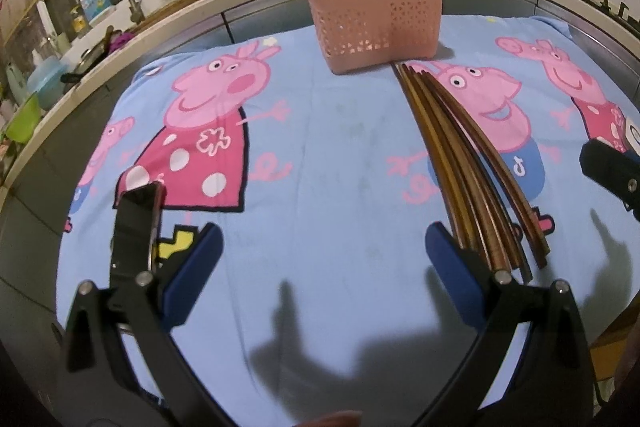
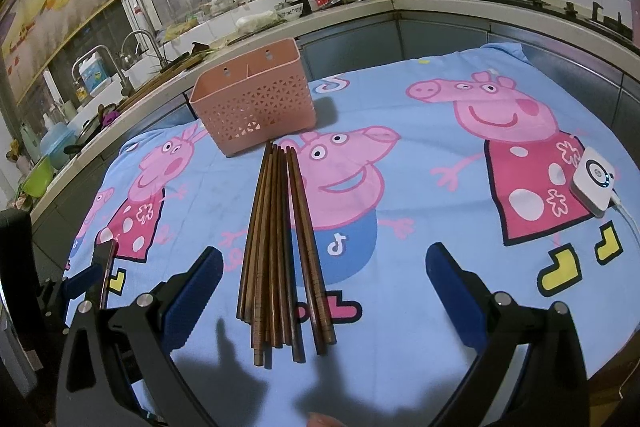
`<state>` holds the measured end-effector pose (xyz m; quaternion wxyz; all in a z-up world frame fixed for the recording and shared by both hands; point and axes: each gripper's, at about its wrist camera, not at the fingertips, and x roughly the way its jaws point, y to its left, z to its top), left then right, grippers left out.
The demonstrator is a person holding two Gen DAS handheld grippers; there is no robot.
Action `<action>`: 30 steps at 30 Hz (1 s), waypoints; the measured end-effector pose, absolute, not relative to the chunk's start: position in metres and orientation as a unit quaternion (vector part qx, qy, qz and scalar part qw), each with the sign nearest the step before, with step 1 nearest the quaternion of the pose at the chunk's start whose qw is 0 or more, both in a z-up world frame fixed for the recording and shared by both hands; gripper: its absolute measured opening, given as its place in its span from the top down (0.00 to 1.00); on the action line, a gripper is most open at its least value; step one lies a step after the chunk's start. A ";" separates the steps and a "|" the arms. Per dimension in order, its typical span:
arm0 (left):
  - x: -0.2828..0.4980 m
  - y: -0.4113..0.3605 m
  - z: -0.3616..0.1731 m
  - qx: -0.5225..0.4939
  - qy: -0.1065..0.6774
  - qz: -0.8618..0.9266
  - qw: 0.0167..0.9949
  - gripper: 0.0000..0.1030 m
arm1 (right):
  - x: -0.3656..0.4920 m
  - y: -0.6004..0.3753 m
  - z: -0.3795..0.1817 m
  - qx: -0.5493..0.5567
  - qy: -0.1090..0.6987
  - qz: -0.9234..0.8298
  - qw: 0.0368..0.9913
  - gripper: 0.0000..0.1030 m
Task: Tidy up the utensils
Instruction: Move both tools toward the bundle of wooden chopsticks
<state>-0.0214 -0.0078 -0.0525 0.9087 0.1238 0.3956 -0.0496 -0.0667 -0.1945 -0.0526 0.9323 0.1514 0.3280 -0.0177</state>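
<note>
Nothing of the sorting is done yet, as far as I can judge. Largest before me is the blue cartoon-pig cloth [image 2: 420, 115] that covers the table, and on it stands the pink perforated utensil basket [image 2: 256, 107], upright, with two compartments; what I can see of its inside looks empty. Just in front of the basket lies the bundle of brown wooden chopsticks [image 2: 280, 247], flat on the cloth, their thin ends nearly touching its base. A small white device [image 2: 592, 183] sits well apart at the cloth's edge. My right gripper [image 2: 324, 291] hovers above the thick ends with fingers spread wide, holding nothing; my left gripper [image 1: 324, 263] is likewise spread and empty, the chopsticks beside its right finger. All chopsticks remain to be moved.
</note>
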 end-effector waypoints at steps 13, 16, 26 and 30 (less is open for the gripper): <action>-0.023 -0.006 -0.054 0.121 0.392 -0.046 0.911 0.06 | -0.066 -0.192 -0.057 0.149 0.331 -0.016 0.932 0.33; -0.026 -0.006 -0.055 0.123 0.387 -0.045 0.912 0.06 | -0.065 -0.192 -0.056 0.149 0.331 -0.016 0.932 0.33; -0.043 0.004 -0.059 0.095 0.384 -0.051 0.917 0.06 | -0.075 -0.189 -0.062 0.147 0.318 -0.029 0.936 0.34; -0.049 0.018 -0.061 0.057 0.393 -0.052 0.916 0.06 | -0.079 -0.187 -0.070 0.136 0.328 -0.022 0.935 0.48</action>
